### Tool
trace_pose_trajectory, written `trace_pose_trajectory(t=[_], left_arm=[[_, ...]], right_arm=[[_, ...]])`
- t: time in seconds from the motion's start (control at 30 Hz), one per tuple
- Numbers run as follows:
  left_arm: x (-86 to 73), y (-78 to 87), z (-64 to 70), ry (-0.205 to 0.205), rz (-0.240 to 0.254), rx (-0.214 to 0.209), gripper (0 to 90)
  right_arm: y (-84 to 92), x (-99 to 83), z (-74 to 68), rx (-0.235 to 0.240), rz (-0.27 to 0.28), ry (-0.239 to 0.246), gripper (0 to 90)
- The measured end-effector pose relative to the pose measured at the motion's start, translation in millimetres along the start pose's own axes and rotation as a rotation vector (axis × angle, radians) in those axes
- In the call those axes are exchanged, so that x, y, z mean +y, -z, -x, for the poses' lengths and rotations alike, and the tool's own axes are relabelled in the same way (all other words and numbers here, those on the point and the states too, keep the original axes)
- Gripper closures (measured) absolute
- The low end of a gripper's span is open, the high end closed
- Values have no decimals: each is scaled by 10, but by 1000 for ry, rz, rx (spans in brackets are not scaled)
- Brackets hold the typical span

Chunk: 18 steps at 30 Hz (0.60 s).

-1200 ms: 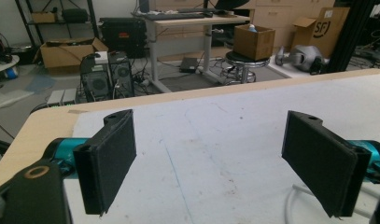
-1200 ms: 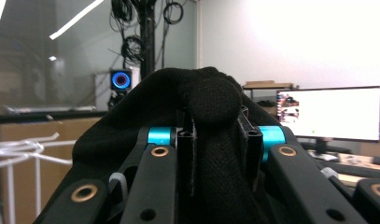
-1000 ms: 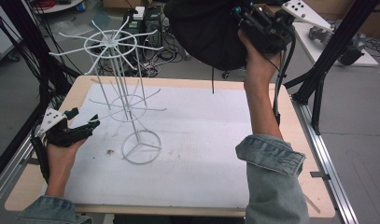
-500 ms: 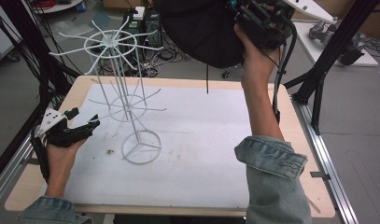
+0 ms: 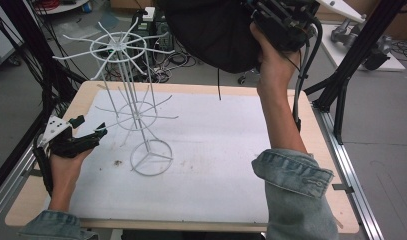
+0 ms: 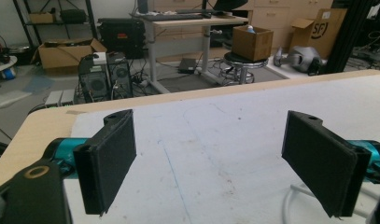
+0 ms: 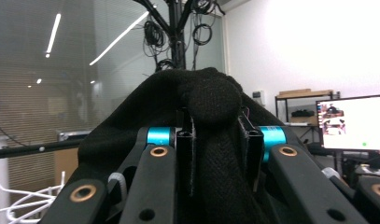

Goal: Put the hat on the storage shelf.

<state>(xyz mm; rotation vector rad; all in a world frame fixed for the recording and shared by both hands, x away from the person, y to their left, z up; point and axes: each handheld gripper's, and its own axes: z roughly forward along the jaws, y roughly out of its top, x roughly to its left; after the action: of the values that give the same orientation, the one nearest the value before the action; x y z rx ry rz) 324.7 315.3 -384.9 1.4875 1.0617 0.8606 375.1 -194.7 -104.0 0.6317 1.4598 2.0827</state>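
Above table (image 5: 216,150), black hat (image 5: 216,35) clamped in right gripper (image 7: 219,154)

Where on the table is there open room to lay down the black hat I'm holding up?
The white mat lies bare between the wire rack's ring base and the right forearm's denim cuff, and along the near edge. It is crowded at the left: the rack's lower arms spread toward the open left claw. The right claw holds the black hat aloft.

A white mat (image 5: 226,150) covers the wooden desk (image 5: 311,150), lightly stained near the middle. Beyond the far edge, two computer towers (image 6: 106,74) stand on the floor, a cardboard box (image 6: 252,42) sits on a stool (image 6: 243,63), and a lit monitor (image 7: 351,122) glows at the right.
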Motion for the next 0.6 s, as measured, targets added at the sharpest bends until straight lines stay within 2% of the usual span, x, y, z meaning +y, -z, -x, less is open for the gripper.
trace_pose_trajectory(t=[0.2,0.6], left_arm=[[1,0,1,-1,0,0,178],[0,0,2,-1,0,1,178]], right_arm=[[-18,0,-46,16,7,-7,744],[-108,-82,-129,14,-50,-20,737]])
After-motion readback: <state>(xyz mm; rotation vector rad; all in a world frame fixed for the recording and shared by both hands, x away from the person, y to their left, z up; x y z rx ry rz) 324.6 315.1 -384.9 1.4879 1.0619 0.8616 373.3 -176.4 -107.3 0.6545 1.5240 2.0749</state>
